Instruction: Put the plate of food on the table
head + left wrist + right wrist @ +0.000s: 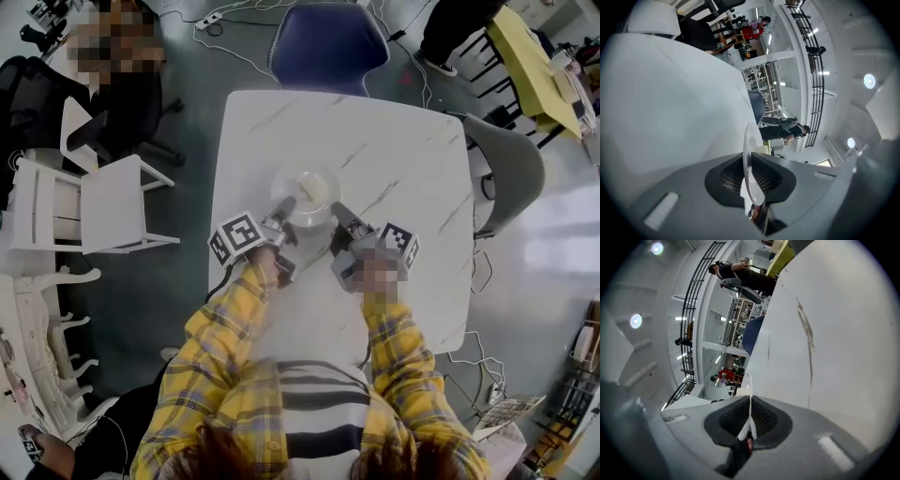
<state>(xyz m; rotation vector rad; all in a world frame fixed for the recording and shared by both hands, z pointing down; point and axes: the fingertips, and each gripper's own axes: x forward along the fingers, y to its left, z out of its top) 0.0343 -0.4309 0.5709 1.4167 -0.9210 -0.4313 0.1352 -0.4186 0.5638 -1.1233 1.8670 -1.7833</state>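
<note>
The white marble surface (394, 159) fills the middle of the head view, with a blue chair (328, 42) at its far edge. The near half is bare, which leaves room to set something down close to the person.

The clear plate (284, 180) sits over that near half, level and about centred between the two arms. It is carried from both sides, probably to keep it flat so the load does not slide.

The left gripper (286, 204) bites the near-left rim and the right gripper (336, 208) bites the near-right rim. Each comes in at a slant from the person's side, so the far part of the plate is free.

In the left gripper view the thin rim (746, 154) runs edge-on between the ribbed pads, and the jaws are nearly together, pinching it. The right gripper view shows the same: jaws narrow, clamped on the rim (750, 404), with the surface broad alongside and parallel to the plate.

A small pale heap of food (314, 190) lies near the plate's middle.

Whether the plate already rests on the surface or hangs just above it I cannot tell; from above there is no clear gap or shadow.
</note>
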